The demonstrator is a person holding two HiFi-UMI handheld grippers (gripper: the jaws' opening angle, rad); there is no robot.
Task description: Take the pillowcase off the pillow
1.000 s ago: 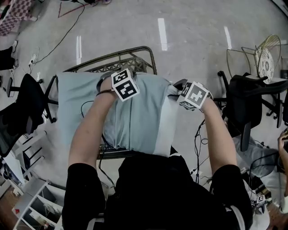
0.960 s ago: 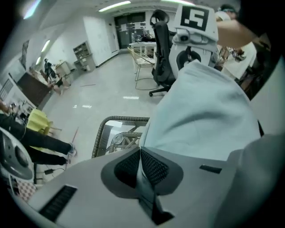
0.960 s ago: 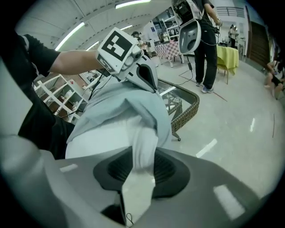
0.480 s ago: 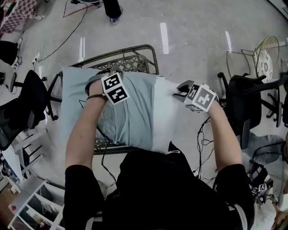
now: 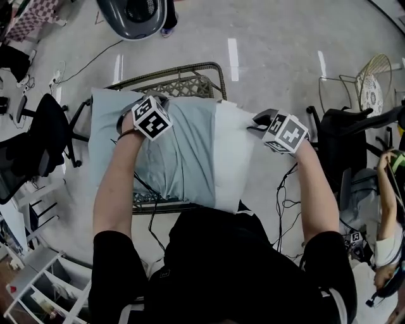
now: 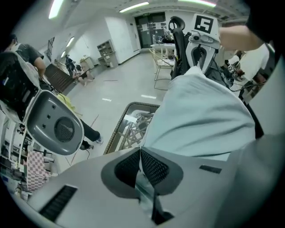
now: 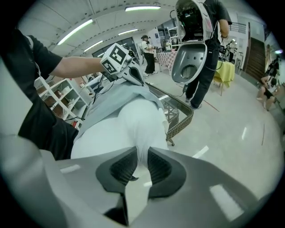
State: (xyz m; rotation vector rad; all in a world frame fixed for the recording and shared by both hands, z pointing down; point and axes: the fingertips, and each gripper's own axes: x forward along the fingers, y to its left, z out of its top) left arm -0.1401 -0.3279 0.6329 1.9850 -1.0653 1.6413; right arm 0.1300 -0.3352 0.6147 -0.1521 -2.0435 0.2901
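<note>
Head view: a pillow (image 5: pixel 231 152) lies across a wicker stand (image 5: pixel 190 76) on a pale floor; a light-blue pillowcase (image 5: pixel 177 158) covers its left and middle part, and the bare white end shows at the right. The left gripper (image 5: pixel 155 102) is at the far edge of the pillowcase, the right gripper (image 5: pixel 258 120) at the far corner of the exposed white end, each carrying its marker cube. Black office chairs (image 5: pixel 44 136) stand on both sides, and a grey moulded shell (image 5: pixel 136 16) lies at the top edge. Left gripper view: the left gripper (image 6: pixel 140 153) has its jaws pressed together on a thin fold of the pillowcase (image 6: pixel 200 120), which swells up and away from the pads. The rim of the wicker stand (image 6: pixel 133 124) shows below the fabric, the grey moulded shell (image 6: pixel 53 124) sits at the left, and the right gripper (image 6: pixel 197 62) is at the far end of the pillow. Right gripper view: the right gripper (image 7: pixel 141 156) has its jaws narrowed; they have just been closing, and they pinch a bunch of the white pillow (image 7: pixel 129 129) between the pads. Beyond the white end the pillowcase (image 7: pixel 111 100) begins, with the left gripper (image 7: pixel 133 73) on it. The wicker stand (image 7: pixel 178 118) juts out at the right, and a standing person holds the grey moulded shell (image 7: pixel 191 58).
</note>
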